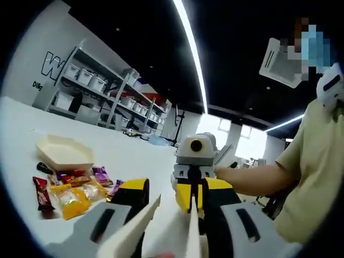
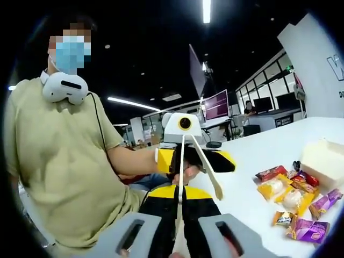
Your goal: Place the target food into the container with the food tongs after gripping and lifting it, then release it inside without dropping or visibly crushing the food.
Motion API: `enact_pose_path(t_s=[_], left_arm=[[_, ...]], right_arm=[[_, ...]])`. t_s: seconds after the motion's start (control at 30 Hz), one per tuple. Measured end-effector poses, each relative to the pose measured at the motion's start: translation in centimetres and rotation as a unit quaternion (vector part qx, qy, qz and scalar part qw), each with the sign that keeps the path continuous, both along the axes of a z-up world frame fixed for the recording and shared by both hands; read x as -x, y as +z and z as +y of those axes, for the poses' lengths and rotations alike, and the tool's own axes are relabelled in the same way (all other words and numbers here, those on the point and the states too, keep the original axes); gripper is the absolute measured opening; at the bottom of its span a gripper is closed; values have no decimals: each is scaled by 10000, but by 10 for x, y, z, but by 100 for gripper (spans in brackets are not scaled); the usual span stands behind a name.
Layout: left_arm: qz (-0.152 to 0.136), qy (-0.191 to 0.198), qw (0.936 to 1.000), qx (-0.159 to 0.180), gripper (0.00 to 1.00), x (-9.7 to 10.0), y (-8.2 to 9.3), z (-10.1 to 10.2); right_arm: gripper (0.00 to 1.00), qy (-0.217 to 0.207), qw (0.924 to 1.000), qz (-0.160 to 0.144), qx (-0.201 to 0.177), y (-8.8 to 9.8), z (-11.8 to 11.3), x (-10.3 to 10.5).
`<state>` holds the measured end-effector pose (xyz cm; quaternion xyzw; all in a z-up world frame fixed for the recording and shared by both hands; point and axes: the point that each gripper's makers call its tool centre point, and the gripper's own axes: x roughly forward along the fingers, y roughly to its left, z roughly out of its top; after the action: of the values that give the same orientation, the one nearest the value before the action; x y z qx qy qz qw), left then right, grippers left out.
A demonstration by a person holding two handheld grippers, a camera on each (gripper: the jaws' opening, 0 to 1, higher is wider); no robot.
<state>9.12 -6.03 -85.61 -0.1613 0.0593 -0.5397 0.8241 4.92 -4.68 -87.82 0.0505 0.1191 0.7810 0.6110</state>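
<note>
Person [image 2: 64,161] in an olive short-sleeved tee, white headset [image 2: 64,87] round the neck, thin dark cable [image 2: 98,126] down the chest. Yellow-and-black grippers, grey jaws.

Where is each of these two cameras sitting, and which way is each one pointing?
Left gripper view: rides the left gripper, facing the right gripper and the person's forearm.
Right gripper view: rides the right gripper, facing the left gripper and the person's torso.
Shared: white table, snack packets, beige container.
</note>
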Motion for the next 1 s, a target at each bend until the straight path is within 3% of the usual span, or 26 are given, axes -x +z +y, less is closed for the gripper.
enact_pose_path(t_s=[0.2, 0.33, 1.0], left_arm=[[-120, -38, 9993, -354, 38, 1, -9, -1], [-98, -65, 9998, -190, 36, 2, -3, -2], [-59, -84, 9998, -162, 34, 3, -7, -1]], right_arm=[[0, 24, 10000, -55, 35, 1, -2, 0], [0, 43, 10000, -48, 43, 1, -1, 0], [0, 101, 9998, -188, 61, 5, -2, -1]])
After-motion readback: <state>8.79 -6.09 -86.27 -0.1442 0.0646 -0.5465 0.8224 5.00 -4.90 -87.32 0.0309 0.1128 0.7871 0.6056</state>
